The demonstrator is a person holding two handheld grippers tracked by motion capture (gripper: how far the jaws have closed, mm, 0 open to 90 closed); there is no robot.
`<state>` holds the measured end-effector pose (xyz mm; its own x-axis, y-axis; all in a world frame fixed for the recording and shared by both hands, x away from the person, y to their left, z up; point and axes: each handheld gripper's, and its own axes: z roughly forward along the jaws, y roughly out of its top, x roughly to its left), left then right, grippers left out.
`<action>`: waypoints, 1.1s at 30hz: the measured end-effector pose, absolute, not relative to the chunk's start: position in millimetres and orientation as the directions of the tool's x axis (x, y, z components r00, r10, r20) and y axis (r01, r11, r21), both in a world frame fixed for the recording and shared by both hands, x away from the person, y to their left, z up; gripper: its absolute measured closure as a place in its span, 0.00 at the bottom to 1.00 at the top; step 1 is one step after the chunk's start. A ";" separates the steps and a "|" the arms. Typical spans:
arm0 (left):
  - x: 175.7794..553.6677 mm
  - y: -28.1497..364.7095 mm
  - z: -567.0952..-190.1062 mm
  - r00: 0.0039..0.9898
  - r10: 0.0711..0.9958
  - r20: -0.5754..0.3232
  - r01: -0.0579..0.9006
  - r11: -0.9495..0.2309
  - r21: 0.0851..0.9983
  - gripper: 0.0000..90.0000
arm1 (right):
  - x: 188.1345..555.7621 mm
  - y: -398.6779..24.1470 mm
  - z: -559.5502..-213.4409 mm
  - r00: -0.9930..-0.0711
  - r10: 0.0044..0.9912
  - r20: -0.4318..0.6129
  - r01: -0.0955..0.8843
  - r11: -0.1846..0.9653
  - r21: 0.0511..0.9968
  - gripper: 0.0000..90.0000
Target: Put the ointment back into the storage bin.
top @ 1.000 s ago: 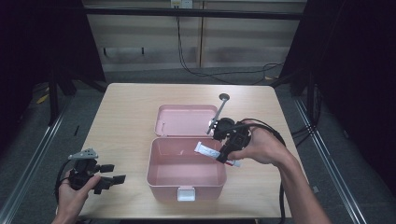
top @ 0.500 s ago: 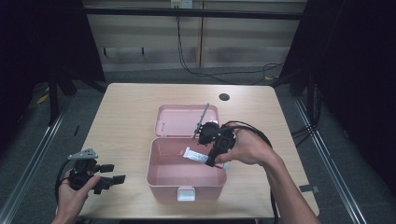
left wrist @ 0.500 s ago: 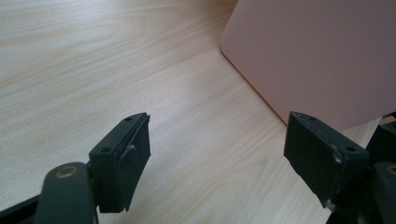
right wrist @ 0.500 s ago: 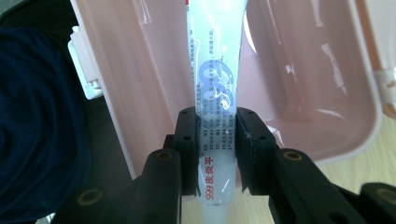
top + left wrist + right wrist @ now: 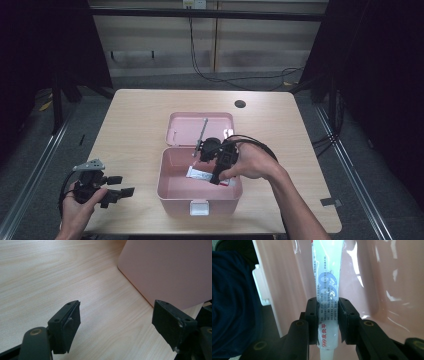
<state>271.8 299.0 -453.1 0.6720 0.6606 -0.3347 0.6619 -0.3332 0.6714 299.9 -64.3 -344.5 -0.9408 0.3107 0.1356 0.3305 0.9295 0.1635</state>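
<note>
A pink plastic box (image 5: 172, 192) stands open at the middle of the wooden table, its lid (image 5: 182, 127) lying flat behind it. My right gripper (image 5: 212, 172) hangs over the box's inside, shut on a white ointment tube (image 5: 200, 174) with red and blue print. In the right gripper view the tube (image 5: 327, 282) runs up between the two pads (image 5: 313, 315) over the pink box floor (image 5: 374, 277). My left gripper (image 5: 120, 187) rests at the table's front left, open and holding nothing. The left gripper view has its gripper (image 5: 116, 325) above bare wood beside the box wall (image 5: 170, 267).
A round cable hole (image 5: 240, 104) sits at the table's back right. The box's white latch (image 5: 199, 207) faces the front edge. A black cable (image 5: 255, 142) loops from the right gripper. Dark floor and metal rails surround the table (image 5: 135, 115).
My right gripper has carried the tube leftward and down, from the box's right rim to over its inside. The left gripper has stayed put.
</note>
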 end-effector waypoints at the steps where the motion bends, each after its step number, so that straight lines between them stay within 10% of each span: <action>1: 271.7 298.9 -453.1 0.672 0.660 -0.337 0.663 -0.332 0.671 0.25 | 299.9 -61.7 -347.0 -0.941 0.307 0.140 0.328 0.930 0.167 0.80; 33: 271.7 298.0 -453.1 0.674 0.658 -0.336 0.662 -0.335 0.671 0.25 | 301.9 -25.5 -399.0 -0.954 0.205 0.220 0.233 0.966 0.108 0.80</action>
